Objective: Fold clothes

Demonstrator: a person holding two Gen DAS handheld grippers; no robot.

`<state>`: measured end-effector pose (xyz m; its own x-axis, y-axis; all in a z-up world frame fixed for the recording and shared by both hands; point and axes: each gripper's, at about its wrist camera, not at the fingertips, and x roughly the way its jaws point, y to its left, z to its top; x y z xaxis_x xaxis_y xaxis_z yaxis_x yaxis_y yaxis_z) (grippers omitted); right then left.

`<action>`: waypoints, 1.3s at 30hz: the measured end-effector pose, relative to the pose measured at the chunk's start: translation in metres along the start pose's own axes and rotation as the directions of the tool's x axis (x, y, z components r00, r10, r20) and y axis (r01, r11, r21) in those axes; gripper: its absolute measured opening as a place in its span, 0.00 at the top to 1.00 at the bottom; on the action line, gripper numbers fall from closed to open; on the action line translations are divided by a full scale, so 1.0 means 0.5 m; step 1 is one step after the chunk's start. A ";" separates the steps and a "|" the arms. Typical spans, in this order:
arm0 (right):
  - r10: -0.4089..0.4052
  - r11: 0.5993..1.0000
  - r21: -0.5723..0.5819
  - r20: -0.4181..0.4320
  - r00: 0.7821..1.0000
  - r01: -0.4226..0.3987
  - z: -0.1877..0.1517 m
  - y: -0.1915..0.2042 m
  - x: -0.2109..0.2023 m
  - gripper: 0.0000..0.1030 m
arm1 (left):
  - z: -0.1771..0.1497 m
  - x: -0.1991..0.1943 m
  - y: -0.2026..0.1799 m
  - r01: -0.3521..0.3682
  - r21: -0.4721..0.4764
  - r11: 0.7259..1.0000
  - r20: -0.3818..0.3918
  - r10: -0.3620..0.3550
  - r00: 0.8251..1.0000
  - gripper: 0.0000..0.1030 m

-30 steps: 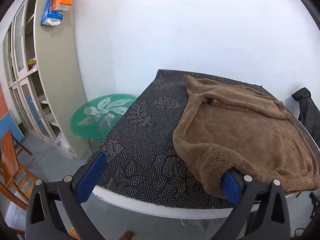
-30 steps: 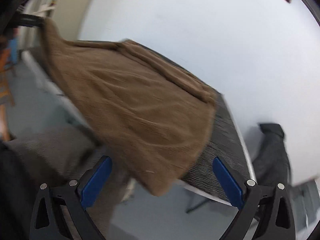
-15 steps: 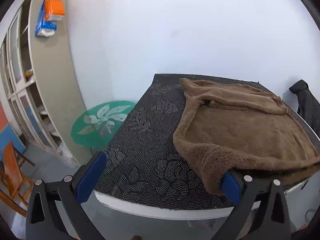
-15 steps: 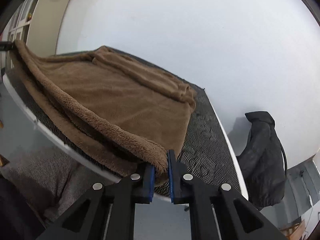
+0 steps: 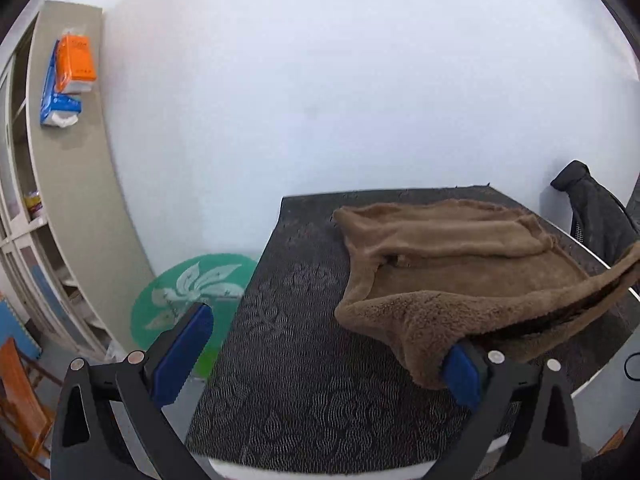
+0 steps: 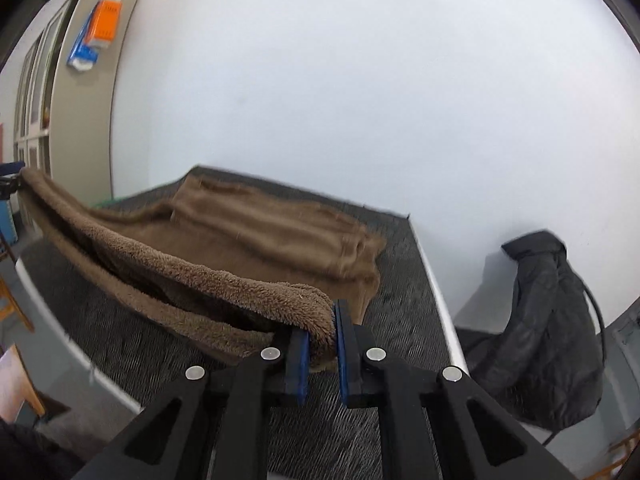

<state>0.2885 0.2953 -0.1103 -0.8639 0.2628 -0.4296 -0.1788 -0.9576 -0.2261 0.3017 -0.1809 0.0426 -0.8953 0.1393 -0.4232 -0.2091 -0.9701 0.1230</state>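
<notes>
A brown fleece garment point(image 5: 460, 276) point(image 6: 272, 236) lies on the black patterned table mat point(image 5: 288, 320) point(image 6: 400, 280). Its near hem is lifted off the mat and stretched between my two grippers. My right gripper point(image 6: 322, 328) is shut on the hem's right corner, with fleece bulging over its blue pads. My left gripper point(image 5: 324, 340) stands wide open. The hem's left corner hangs draped over its right finger point(image 5: 460, 372), and nothing sits between the pads. The garment's far part rests flat, its sleeves folded across near the back edge.
A black jacket point(image 5: 596, 220) point(image 6: 552, 320) hangs on a chair right of the table. A green round table point(image 5: 188, 292) stands to the left below a beige cabinet point(image 5: 60, 200) with tissue packs point(image 5: 74, 64) on top. An orange wooden chair point(image 5: 16, 380) is at lower left.
The right gripper went from open to shut on the hem's right corner. Both grippers then rose and moved forward over the table, lifting the near hem off the mat.
</notes>
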 end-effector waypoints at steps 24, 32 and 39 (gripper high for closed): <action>-0.161 0.983 0.100 0.079 0.984 0.153 0.316 -0.128 0.317 0.89 | 0.349 0.345 -0.042 -0.021 0.047 0.999 0.079 0.017 0.997 0.00; -0.154 0.979 0.131 -0.021 0.988 0.156 0.361 -0.154 0.532 0.89 | 0.391 0.567 -0.073 -0.060 0.065 0.996 -0.008 0.061 0.998 0.00; -0.137 0.980 0.128 -0.137 0.981 0.154 0.341 -0.147 0.699 0.89 | 0.370 0.760 -0.095 -0.092 0.089 0.992 -0.121 0.102 0.987 0.00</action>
<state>-0.0804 0.4371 -0.0948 -0.7589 0.4048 -0.5100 -0.3686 -0.9128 -0.1760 -0.1015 -0.0451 0.0422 -0.8577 0.0145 -0.5140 -0.1603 -0.9574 0.2404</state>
